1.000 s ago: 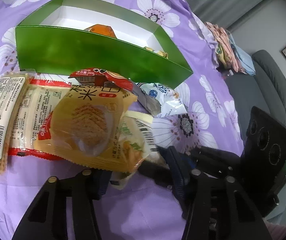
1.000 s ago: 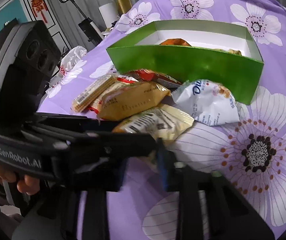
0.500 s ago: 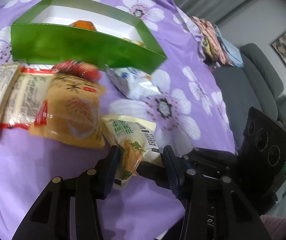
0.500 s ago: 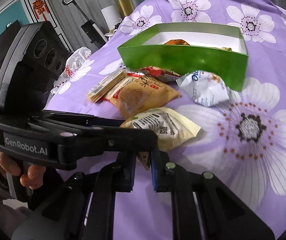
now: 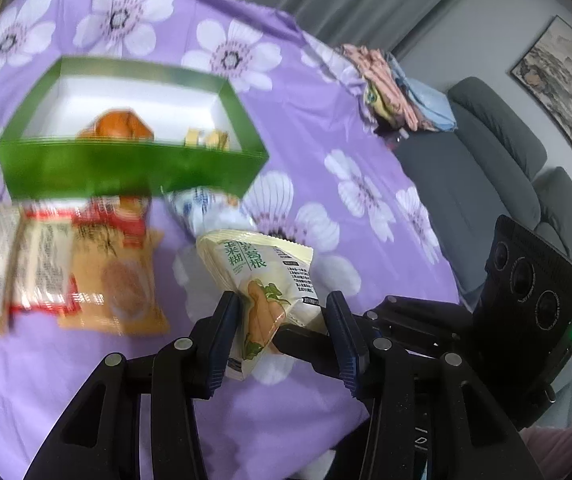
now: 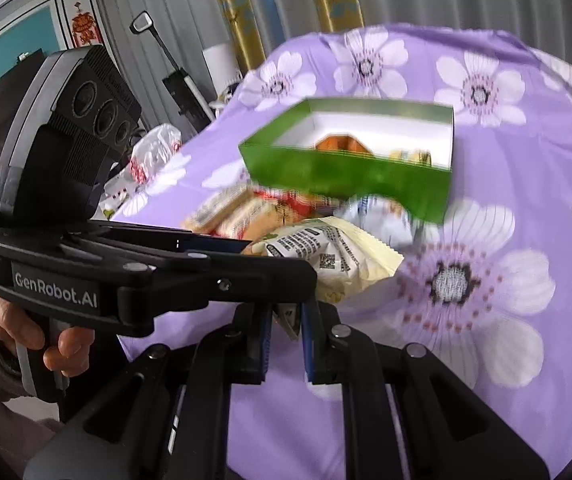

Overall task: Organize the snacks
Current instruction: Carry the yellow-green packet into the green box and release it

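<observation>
Pale-yellow foil snack packet point(image 5: 264, 286): lower centre, lifted clear of the purple flowered cloth point(image 5: 326, 128) for carrying.
Right gripper point(image 6: 284, 338): clamped on the packet's corner.
Left gripper point(image 5: 282, 334): part-open astride the packet; contact unclear.
Green cardboard box point(image 5: 126, 170): upper left, probable destination.

Each camera rides behind my fingers point(image 5: 222, 336), angled down over the purple surface point(image 5: 326, 128) (close range). Both views share the green box point(image 5: 126, 168) and the pale packet point(image 6: 338, 256).
</observation>
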Demonstrator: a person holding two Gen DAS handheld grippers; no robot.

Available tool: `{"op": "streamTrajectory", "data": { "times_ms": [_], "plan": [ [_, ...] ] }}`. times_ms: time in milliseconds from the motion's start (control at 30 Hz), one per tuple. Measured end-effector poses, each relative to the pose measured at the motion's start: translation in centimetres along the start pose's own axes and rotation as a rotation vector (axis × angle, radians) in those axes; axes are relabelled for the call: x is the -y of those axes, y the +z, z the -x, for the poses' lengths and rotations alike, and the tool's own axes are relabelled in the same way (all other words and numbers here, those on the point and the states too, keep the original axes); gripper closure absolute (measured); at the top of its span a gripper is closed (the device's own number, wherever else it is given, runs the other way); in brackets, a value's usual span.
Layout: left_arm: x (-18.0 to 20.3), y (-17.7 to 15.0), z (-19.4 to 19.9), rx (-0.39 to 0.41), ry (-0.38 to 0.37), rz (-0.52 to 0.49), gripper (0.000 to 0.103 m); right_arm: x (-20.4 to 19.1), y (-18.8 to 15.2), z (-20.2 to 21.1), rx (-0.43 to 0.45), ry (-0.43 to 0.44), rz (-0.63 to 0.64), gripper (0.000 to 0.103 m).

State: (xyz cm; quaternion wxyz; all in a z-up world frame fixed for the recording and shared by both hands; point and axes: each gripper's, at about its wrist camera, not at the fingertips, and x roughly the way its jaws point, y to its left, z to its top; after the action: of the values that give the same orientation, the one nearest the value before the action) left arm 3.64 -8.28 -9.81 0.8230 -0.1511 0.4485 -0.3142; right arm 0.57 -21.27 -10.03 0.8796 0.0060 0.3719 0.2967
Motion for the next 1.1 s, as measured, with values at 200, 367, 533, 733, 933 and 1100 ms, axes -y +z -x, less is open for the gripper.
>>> {"op": "streamTrajectory", "data": {
  "times_ms": [200, 367, 533, 733, 933, 1100],
  "plan": [
    [-0.3, 2.6, 1.2, 0.057, 0.014, -0.023, 0.057, -0.1, 2.7, -0.3, 0.056, -0.005, 0.039, 0.089],
    [-0.8, 5.1, 1.8, 0.098, 0.025, -0.041, 0.057, 0.2, 5.2, -0.9, 0.093, -0.015, 0.07, 0.089],
    [-1.7, 7.6, 1.6, 0.12, 0.029, -0.033, 0.057, 1.0, 7.4, -1.9, 0.119, -0.024, 0.089, 0.089],
    [-3.0, 10.4, 0.6, 0.129, 0.047, -0.032, 0.057, 2.7, 9.8, -3.9, 0.126, -0.022, 0.071, 0.089],
    [-5.3, 12.4, -1.4, 0.113, 0.056, -0.003, 0.057, 4.6, 11.2, -6.6, 0.11, -0.01, 0.049, 0.089],
    [-7.4, 13.1, -3.2, 0.088, 0.06, 0.042, 0.057, 5.8, 11.5, -9.0, 0.068, 0.004, 0.024, 0.089]
  ]
}}
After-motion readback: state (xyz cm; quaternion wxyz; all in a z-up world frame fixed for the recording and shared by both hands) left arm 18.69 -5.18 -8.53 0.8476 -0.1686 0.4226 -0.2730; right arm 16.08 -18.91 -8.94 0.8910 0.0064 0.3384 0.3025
